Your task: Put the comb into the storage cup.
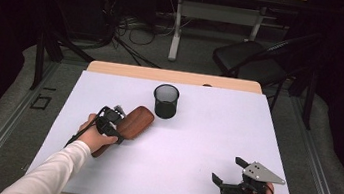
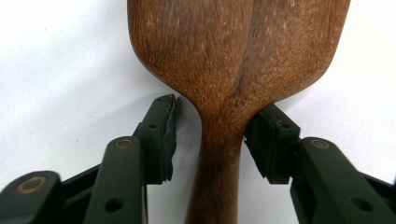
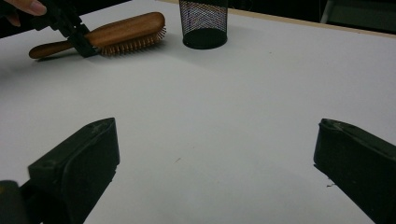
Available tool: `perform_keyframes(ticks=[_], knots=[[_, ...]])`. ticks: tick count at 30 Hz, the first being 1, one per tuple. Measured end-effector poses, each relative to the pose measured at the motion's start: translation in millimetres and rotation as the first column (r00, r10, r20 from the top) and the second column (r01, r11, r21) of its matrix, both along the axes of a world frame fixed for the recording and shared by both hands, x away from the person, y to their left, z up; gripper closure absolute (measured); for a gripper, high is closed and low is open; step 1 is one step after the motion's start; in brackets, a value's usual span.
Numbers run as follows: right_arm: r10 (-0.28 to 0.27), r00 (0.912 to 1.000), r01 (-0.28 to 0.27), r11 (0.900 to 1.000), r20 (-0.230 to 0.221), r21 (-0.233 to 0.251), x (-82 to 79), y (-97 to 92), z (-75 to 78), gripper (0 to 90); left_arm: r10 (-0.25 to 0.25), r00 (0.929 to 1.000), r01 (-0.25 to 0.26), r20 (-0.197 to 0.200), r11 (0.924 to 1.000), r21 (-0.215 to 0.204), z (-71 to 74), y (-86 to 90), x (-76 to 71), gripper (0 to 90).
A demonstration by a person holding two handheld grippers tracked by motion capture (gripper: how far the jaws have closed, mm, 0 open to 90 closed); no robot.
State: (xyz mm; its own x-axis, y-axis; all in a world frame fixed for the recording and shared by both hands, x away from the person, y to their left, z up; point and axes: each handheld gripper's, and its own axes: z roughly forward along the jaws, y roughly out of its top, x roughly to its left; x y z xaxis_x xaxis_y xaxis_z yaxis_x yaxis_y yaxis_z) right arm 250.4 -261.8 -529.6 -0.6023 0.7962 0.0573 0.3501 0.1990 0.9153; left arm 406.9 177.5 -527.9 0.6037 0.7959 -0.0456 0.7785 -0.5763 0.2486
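A wooden hairbrush point(image 1: 138, 119) lies bristles down at the table's left, its handle pointing toward the person. My left gripper point(image 1: 112, 121) comes down over the neck where the handle meets the head. In the left gripper view the jaws straddle that neck of the hairbrush point(image 2: 233, 56): the right pad point(image 2: 268, 140) is at the wood, while a narrow gap separates the left pad point(image 2: 161, 135) from it. My right gripper point(image 1: 227, 169) rests near the front right edge, open wide, with only bare table between its jaws point(image 3: 217, 140).
A black mesh cup point(image 1: 166, 101) stands upright behind the brush, near the table's far middle. White sheet point(image 1: 205, 131) covers the tabletop. A dark chair point(image 1: 250, 59) and cables are on the floor beyond the table.
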Motion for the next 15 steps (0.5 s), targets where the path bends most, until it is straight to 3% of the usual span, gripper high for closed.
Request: perform_keyframes(ticks=[5, 15], knots=[[0.000, 1.0000, 0.000, 1.0000, 0.001, 0.001, 0.3, 0.3, -0.3, 0.0, -0.003, 1.0000, 0.003, 0.006, 0.9999, 0.011, 0.5, -0.4, -0.9, 63.1], [0.001, 1.0000, -0.001, 1.0000, 0.000, 0.001, 0.4, 0.2, -0.4, 0.0, -0.035, 0.9993, 0.034, 0.014, 0.9989, 0.031, 1.0, -4.5, -4.5, 69.9]])
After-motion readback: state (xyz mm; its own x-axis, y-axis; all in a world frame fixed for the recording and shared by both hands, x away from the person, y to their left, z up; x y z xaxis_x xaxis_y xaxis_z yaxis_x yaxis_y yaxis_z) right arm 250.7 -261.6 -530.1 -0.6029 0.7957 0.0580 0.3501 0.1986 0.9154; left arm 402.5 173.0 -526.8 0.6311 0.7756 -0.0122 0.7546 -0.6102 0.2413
